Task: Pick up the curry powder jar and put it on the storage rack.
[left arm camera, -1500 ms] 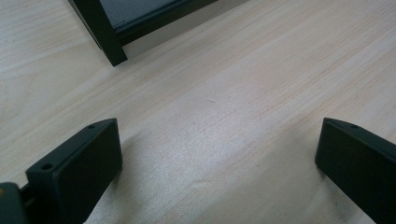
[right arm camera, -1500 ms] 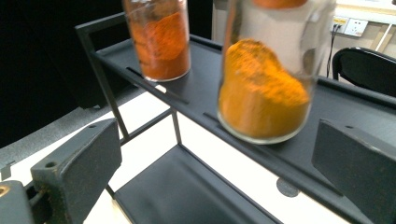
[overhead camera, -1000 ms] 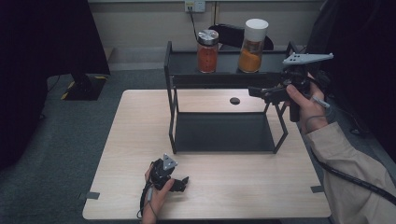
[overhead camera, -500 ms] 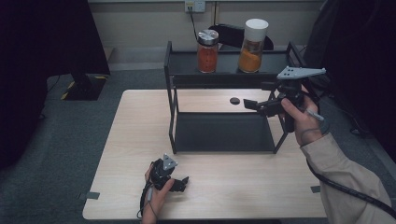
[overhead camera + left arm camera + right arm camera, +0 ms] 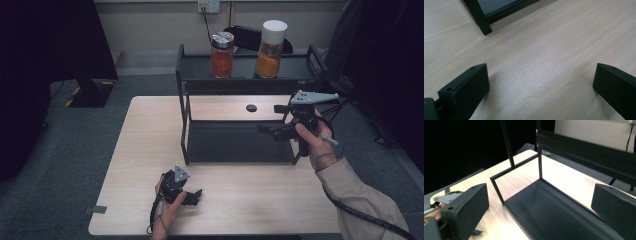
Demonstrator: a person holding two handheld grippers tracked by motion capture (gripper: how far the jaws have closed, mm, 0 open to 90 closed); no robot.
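A black two-tier rack [image 5: 186, 125] stands on the wooden table [image 5: 140, 150]. On its top shelf are a jar of red contents with a silver lid [image 5: 222, 55] and a taller jar of orange contents with a white lid [image 5: 270, 49]. My right gripper [image 5: 264, 130] hovers at the rack's right end, over the lower shelf [image 5: 554, 212], pointing left. In the right gripper view its jaws are wide open with nothing between them. My left gripper [image 5: 196, 196] rests low near the table's front edge, open over bare wood [image 5: 539, 62].
A small black round spot [image 5: 251, 107] sits on the table behind the lower shelf. A rack leg [image 5: 477, 15] stands just ahead of the left gripper. Dark screens and a chair ring the table, and grey carpet lies around it.
My right gripper has come down and toward the table's front, from beside the top shelf to the level of the lower shelf. The left gripper has stayed put.
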